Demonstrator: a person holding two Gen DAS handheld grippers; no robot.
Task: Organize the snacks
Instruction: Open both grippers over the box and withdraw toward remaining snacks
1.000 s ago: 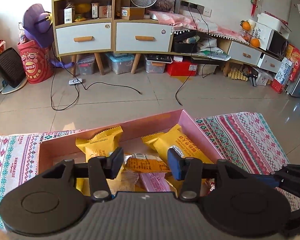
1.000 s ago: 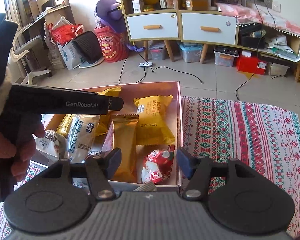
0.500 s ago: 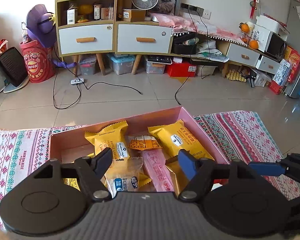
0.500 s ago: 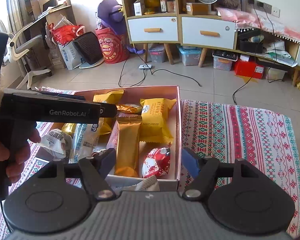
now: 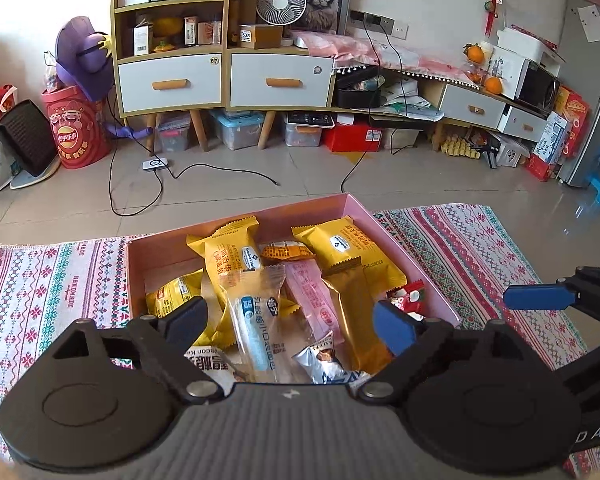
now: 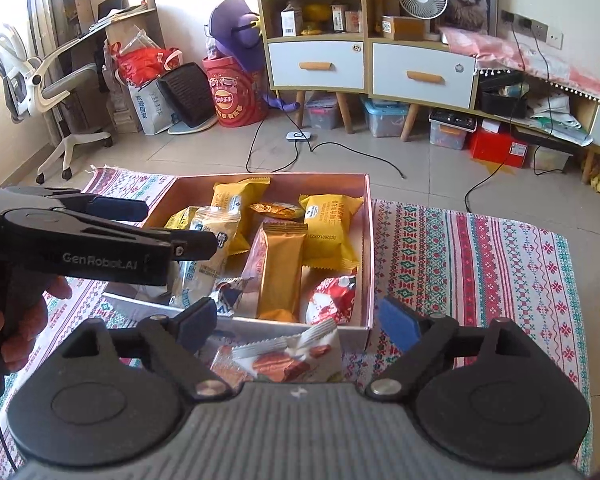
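A pink box (image 5: 352, 210) (image 6: 367, 240) on a patterned cloth holds several wrapped snacks: yellow packs (image 5: 346, 246) (image 6: 328, 232), a gold bar (image 6: 280, 272), a pink bar (image 5: 314, 296), a clear pack (image 5: 256, 320), a red-white candy (image 6: 332, 298). My left gripper (image 5: 290, 326) is open and empty above the box's near end. My right gripper (image 6: 298, 322) is open and empty, over the box's near wall. A white-and-brown snack pack (image 6: 284, 356) lies on the cloth outside the box, just under the right gripper.
The patterned cloth (image 6: 480, 264) (image 5: 52, 280) spreads to both sides of the box. The left gripper shows in the right wrist view (image 6: 100, 232), at the box's left. Tiled floor, cables and cabinets (image 5: 224, 76) lie beyond.
The left gripper opened, letting go of a small orange snack that now lies in the box, and drew back. The right gripper also drew back, uncovering the pack outside the box.
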